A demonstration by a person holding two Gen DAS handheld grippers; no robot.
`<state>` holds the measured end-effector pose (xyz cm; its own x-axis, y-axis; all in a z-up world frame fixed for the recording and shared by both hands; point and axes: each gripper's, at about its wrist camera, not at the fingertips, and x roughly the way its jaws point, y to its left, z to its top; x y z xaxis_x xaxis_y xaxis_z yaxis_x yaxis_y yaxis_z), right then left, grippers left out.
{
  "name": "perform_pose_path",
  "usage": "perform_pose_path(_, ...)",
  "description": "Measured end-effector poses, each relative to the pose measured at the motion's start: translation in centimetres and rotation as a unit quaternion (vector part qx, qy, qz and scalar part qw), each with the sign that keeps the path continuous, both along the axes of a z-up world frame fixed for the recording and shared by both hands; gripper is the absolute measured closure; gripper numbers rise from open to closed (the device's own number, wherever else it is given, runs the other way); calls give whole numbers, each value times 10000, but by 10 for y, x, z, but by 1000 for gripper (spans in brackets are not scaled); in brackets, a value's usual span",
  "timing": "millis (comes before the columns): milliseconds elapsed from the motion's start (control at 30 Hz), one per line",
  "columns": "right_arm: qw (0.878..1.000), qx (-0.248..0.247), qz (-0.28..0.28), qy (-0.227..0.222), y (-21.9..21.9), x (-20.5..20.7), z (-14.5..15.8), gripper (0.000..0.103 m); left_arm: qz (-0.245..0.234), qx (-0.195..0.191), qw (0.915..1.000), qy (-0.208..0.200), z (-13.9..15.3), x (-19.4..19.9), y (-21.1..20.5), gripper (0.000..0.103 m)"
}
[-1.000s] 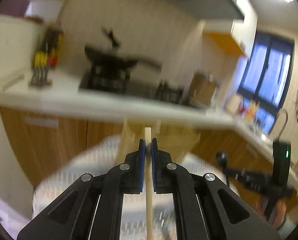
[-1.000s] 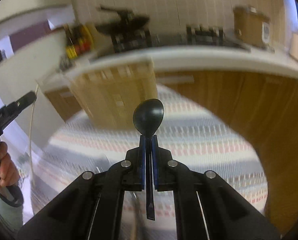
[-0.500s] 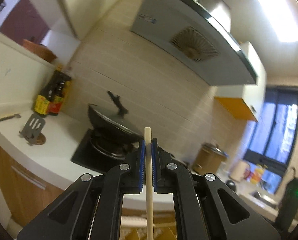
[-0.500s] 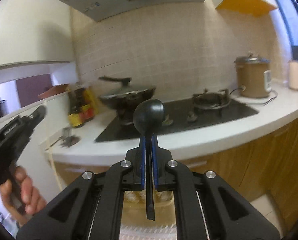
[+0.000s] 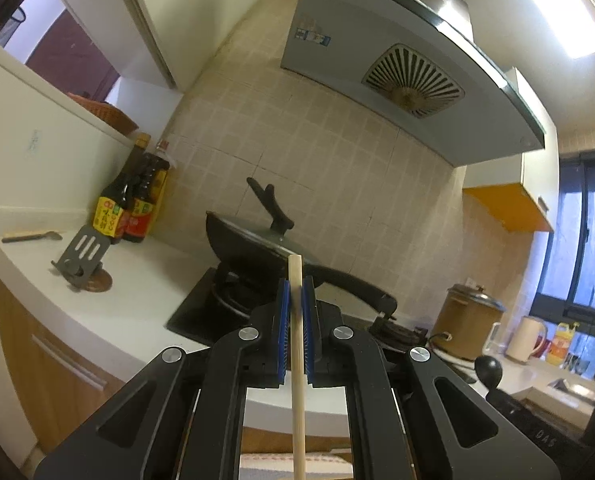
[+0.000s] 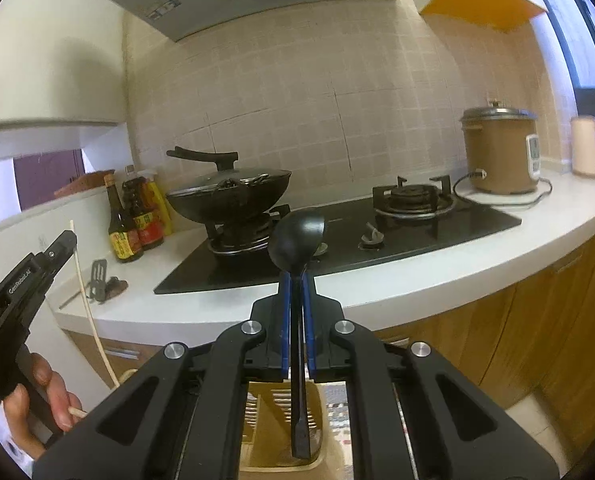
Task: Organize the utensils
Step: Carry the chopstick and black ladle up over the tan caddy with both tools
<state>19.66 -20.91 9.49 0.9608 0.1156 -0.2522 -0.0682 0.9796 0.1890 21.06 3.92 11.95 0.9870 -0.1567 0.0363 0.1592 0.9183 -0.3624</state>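
My left gripper (image 5: 296, 284) is shut on a pale wooden chopstick (image 5: 297, 360) that runs down between its blue pads, its tip just above them. It also shows at the left of the right wrist view (image 6: 63, 242), chopstick (image 6: 87, 300) hanging below it. My right gripper (image 6: 296, 276) is shut on the handle of a black ladle (image 6: 297, 230), bowl up and handle end hanging over a wooden slotted utensil holder (image 6: 273, 432) below. The ladle bowl also shows low right in the left wrist view (image 5: 488, 368).
A white counter (image 6: 417, 276) carries a black gas hob (image 6: 377, 232) with a lidded wok (image 6: 229, 196). Sauce bottles (image 6: 137, 220) and a grey slotted spatula on a rest (image 5: 82, 254) stand at the left, a brown rice cooker (image 6: 499, 152) at the right. A range hood (image 5: 397, 60) hangs above.
Both grippers have tilted up from the striped mat and wooden holder to face the counter and stove. The chopstick and the ladle have stayed gripped throughout.
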Motion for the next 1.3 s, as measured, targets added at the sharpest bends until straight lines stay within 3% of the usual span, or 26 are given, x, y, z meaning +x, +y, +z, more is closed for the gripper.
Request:
perform_pose_path(200,9999,129,61,-29,-6,3,-5,98,141,250,9996,-35,-11,-1,-8,99)
perform_pose_path(467,9992,-14,273,-281,2,1,13,98,138,423,9990,-37,-13,-5,-8,99)
perform_pose_path(700,9975,-131,691,-10,3,13,-1,98,160,650,9978,-38,-17,-8,-10,99)
perform_pose_path(900,9960,151,869,133,-3,18,-17,98,154,764,9970,2,-25,-8,-14,99)
perform_pose_path(1300,9823,853,1643,282,-2,-6,-3,98,39,721,9974,16,-24,-15,-10,99)
